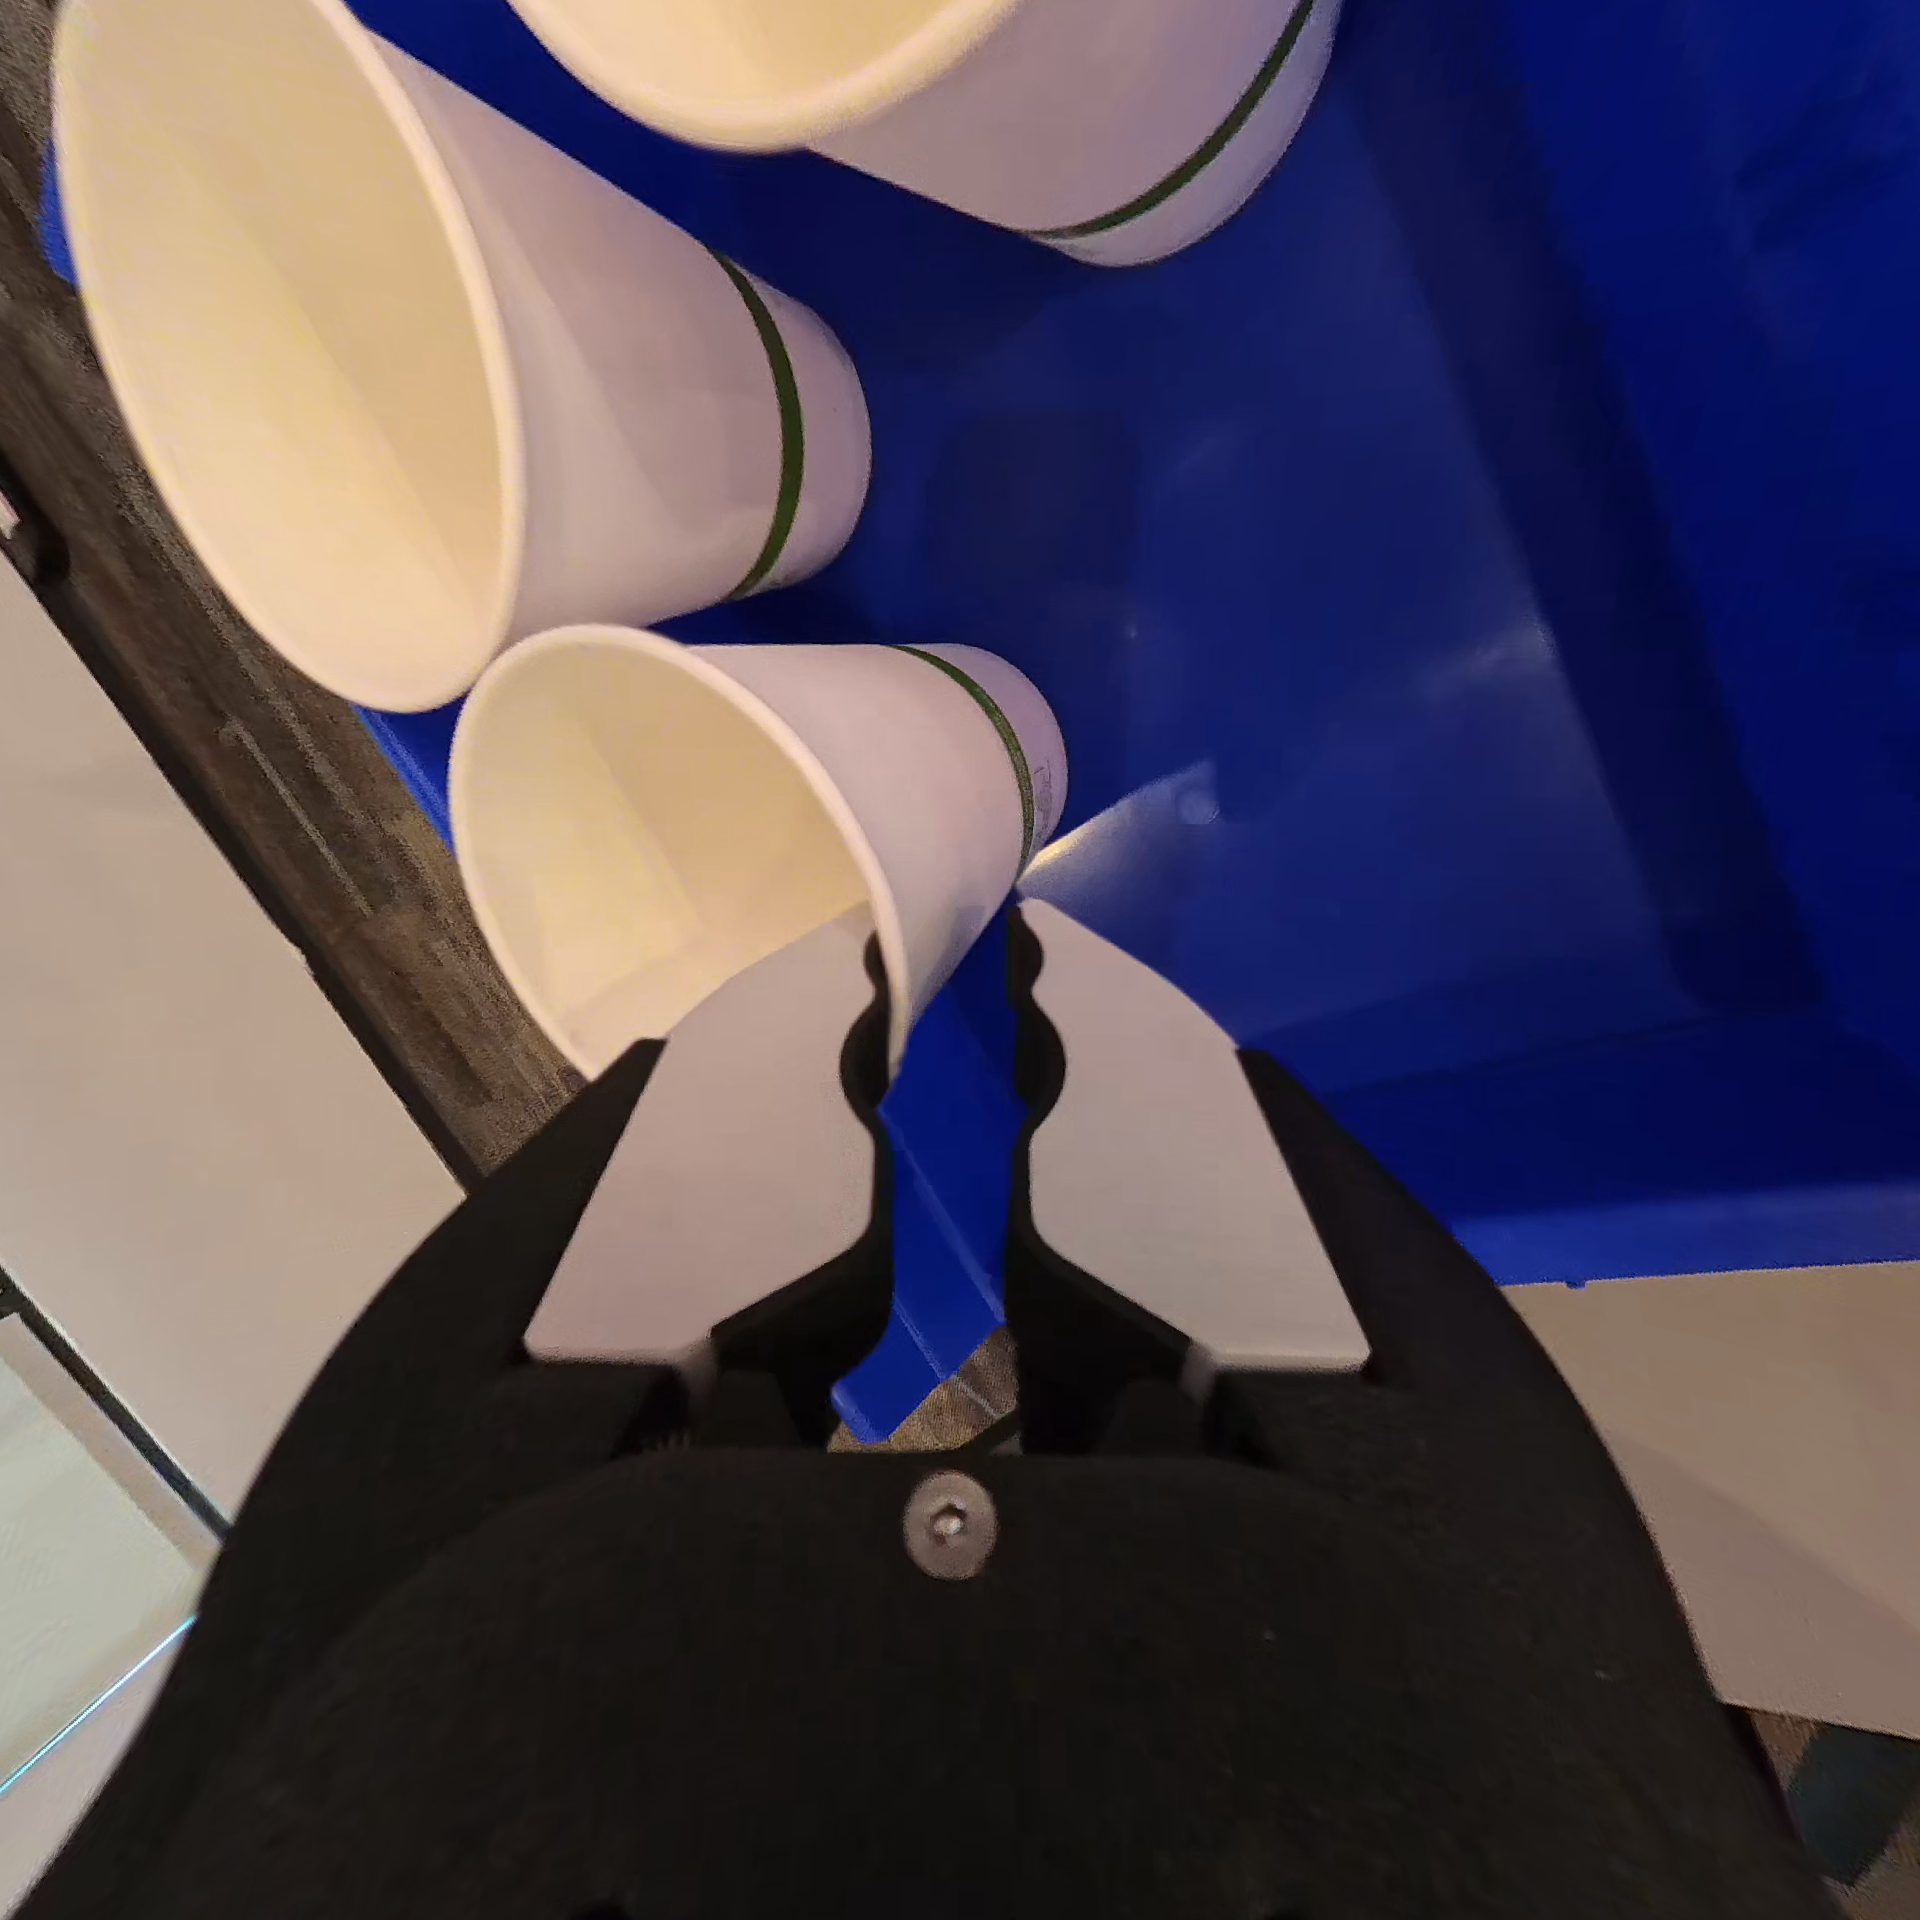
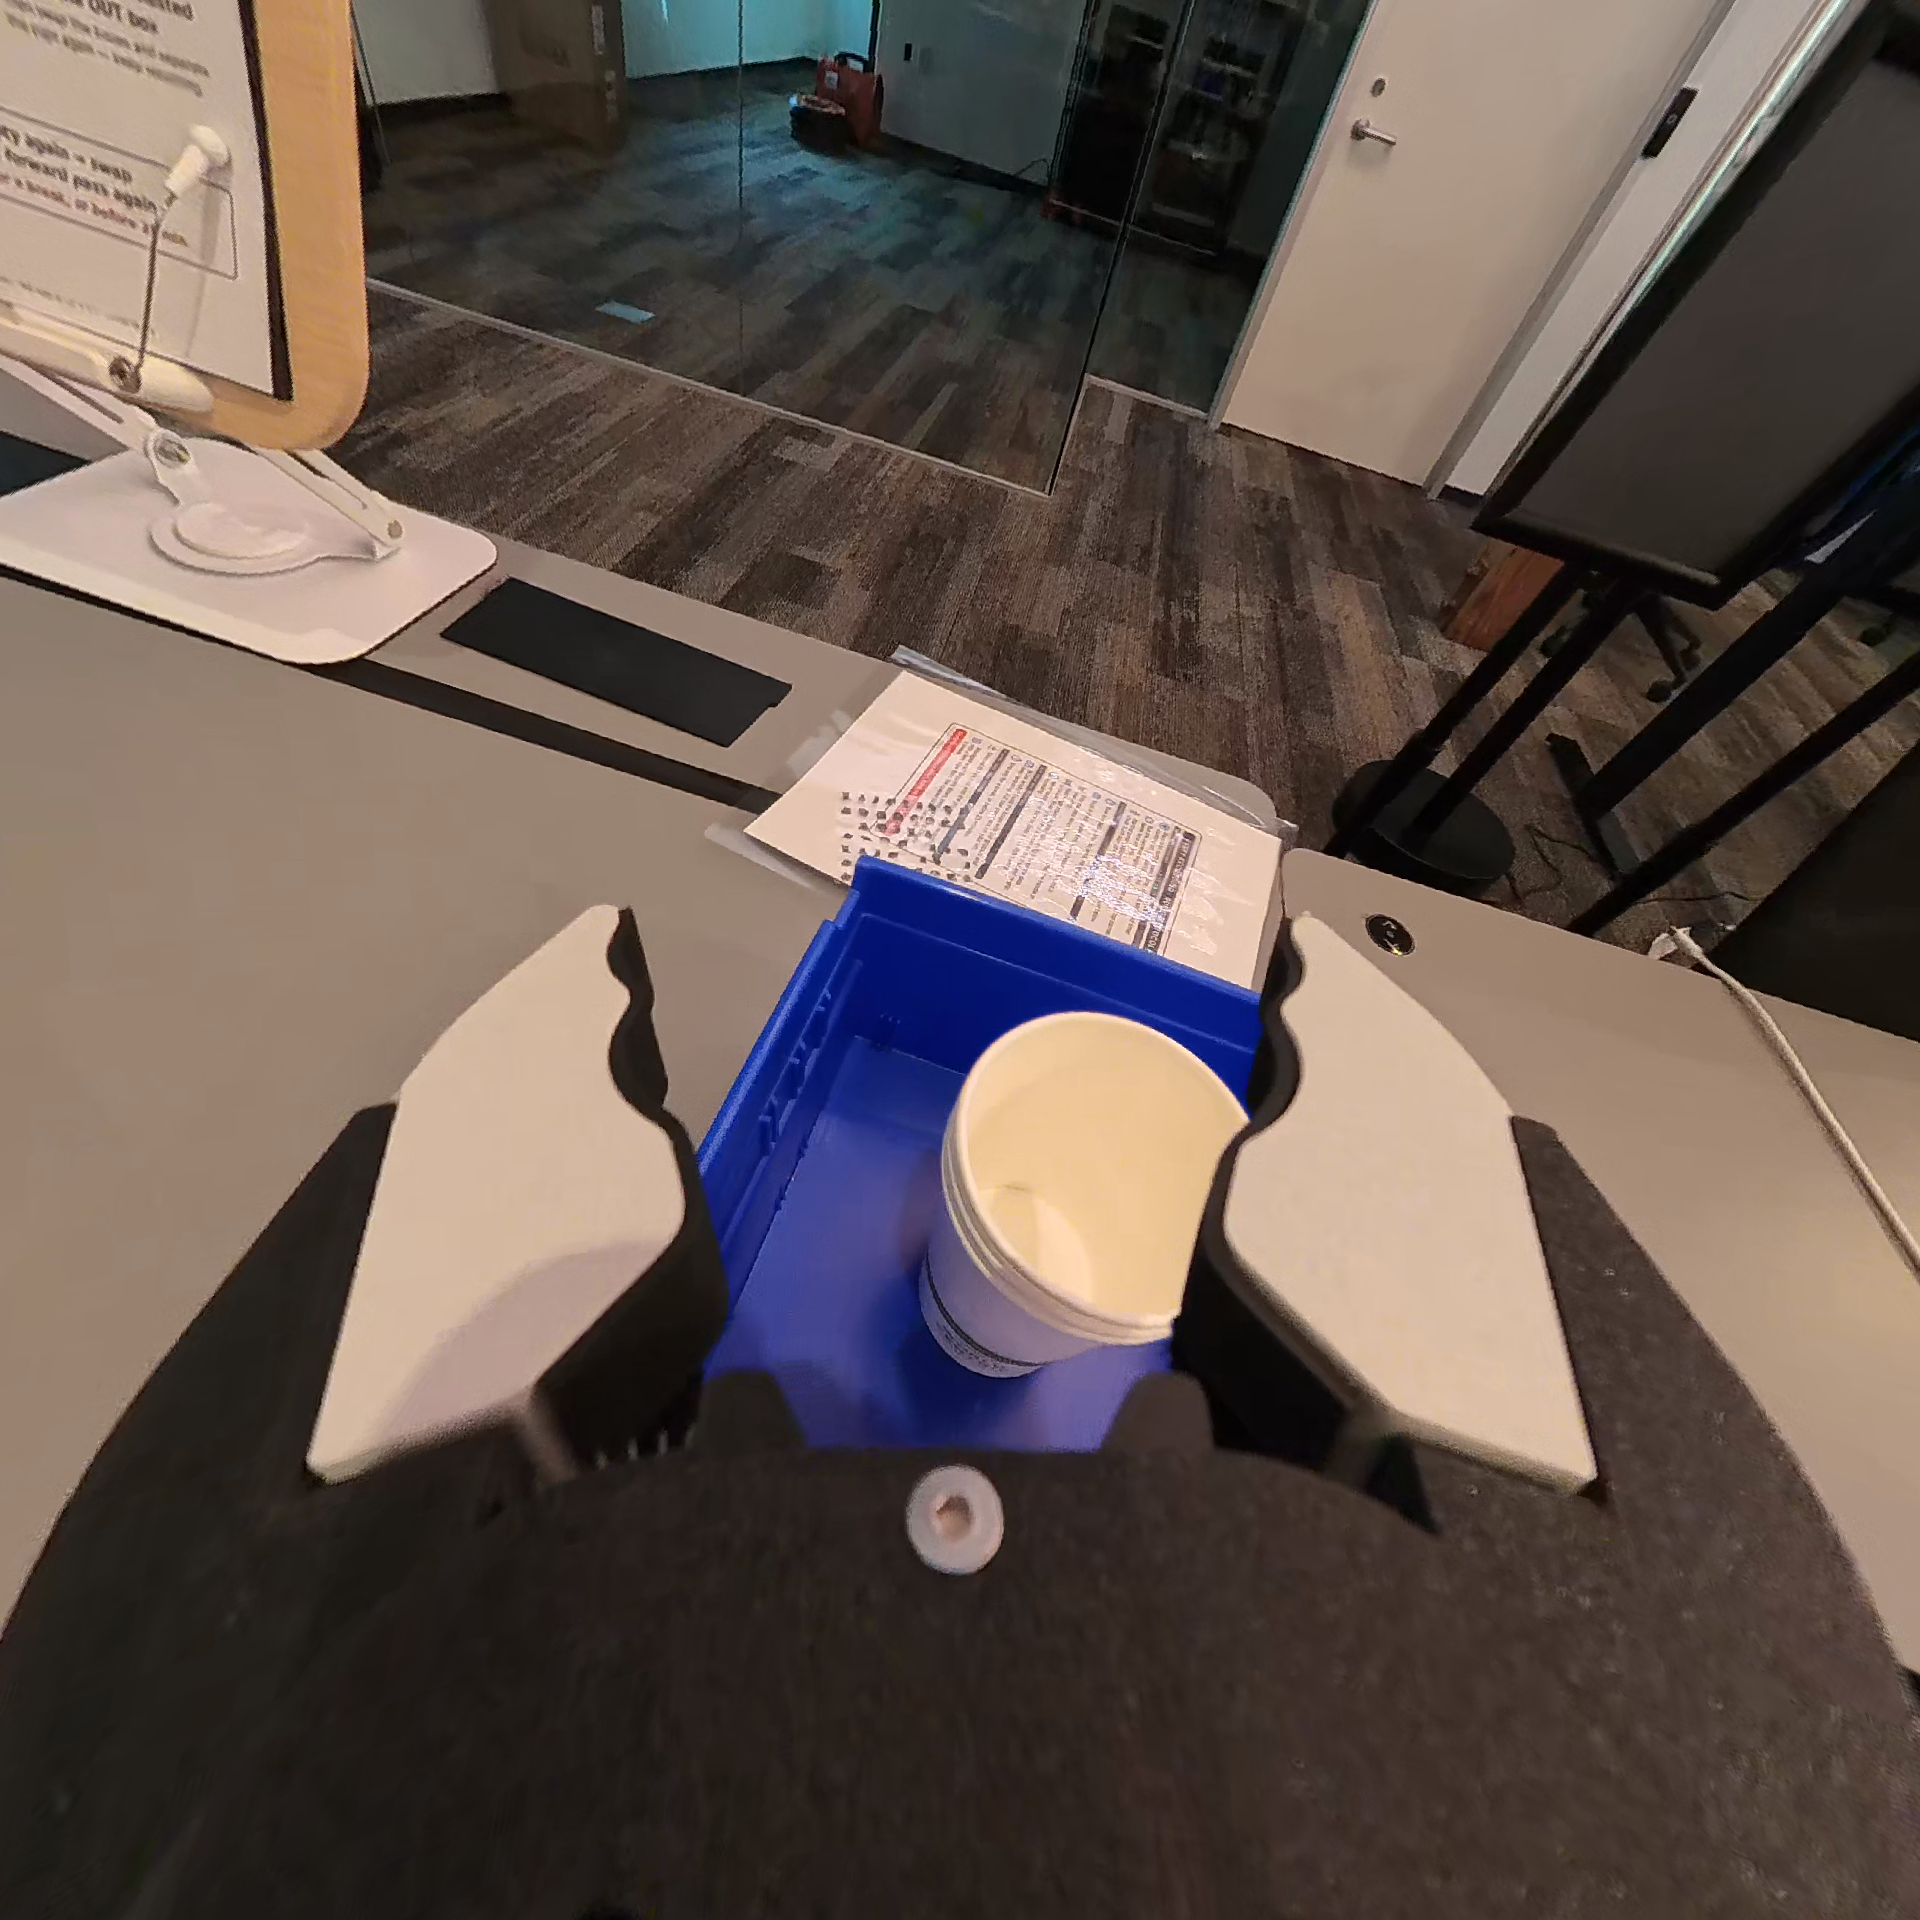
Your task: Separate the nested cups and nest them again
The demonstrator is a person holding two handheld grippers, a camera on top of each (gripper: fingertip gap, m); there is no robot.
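Pinching the rim of 1 white paper cup [image 1: 748, 831], the left claw [image 1: 945, 925] holds it tilted over a blue bin [image 1: 1455, 727], where 2 more cups [image 1: 436, 343] stand beside it. Spread wide, the right claw [image 2: 951, 1029] hovers over a second blue bin [image 2: 821, 1174] on the grey bench [image 2: 312, 883], holding a nested stack of cups [image 2: 1070, 1195].

Soft indoor light; wide-angle edge bending; cups [image 1: 312, 343] slightly blurred; glare on laminated sheet [image 2: 1117, 883].
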